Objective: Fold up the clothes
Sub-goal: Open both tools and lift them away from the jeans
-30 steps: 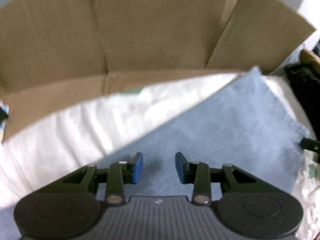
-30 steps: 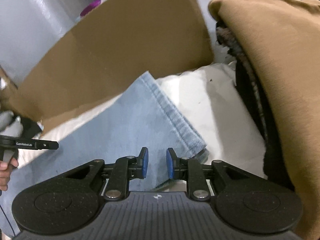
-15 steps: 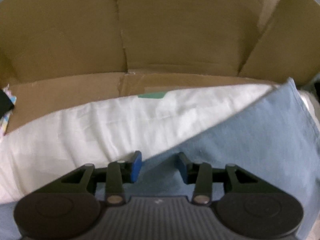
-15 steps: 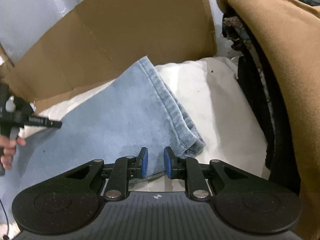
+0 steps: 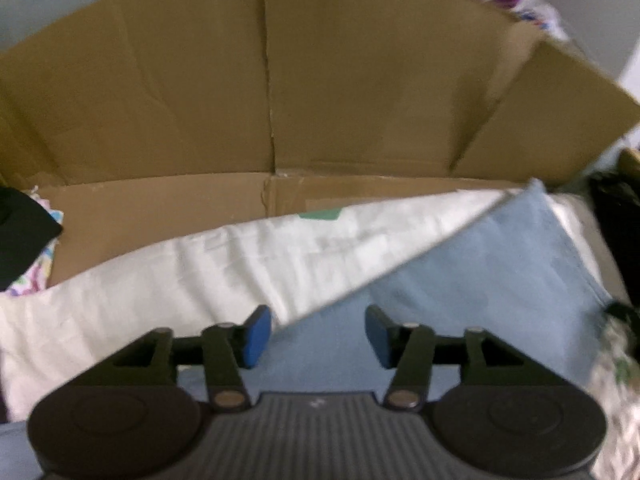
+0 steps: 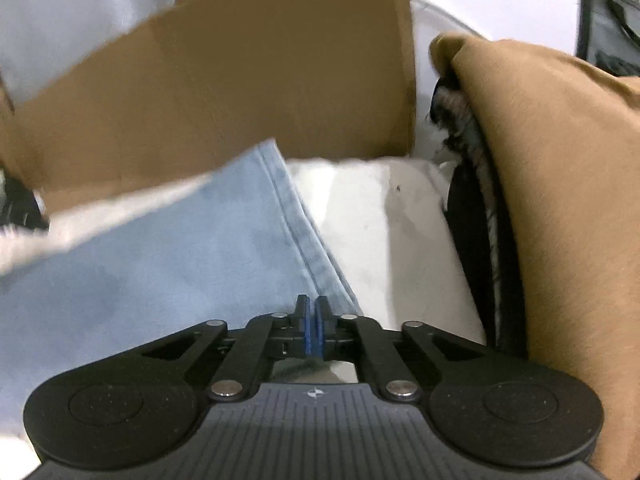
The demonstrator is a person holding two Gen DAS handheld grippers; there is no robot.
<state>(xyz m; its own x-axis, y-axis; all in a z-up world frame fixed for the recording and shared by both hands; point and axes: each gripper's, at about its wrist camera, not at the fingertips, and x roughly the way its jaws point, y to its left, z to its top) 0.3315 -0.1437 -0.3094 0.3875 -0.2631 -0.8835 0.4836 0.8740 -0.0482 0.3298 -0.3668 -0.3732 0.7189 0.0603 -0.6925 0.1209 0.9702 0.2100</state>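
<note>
1. Across the white sheet (image 5: 248,264) lies the light blue denim garment (image 5: 492,272), a soft, flat, faintly mottled panel; its long straight edge runs diagonally from beside the left gripper up to a far right corner near the cardboard.
2. Seen from the right wrist, the denim (image 6: 168,264) shows a double-stitched hem running from the far middle down to the right gripper.
3. The right gripper (image 6: 311,322) has just been closing; its blue pads stand almost together at the near hem corner, and whether cloth is pinched between them cannot be told.
4. The left gripper (image 5: 318,334) has just been opening; its blue pads stand wide apart above the denim's edge, nothing between them.
5. Behind stands creased brown cardboard (image 5: 280,92), its folded walls forming a backdrop.
6. To the right, a smooth tan cloth (image 6: 560,200) drapes over dark fabric (image 6: 480,232).
</note>
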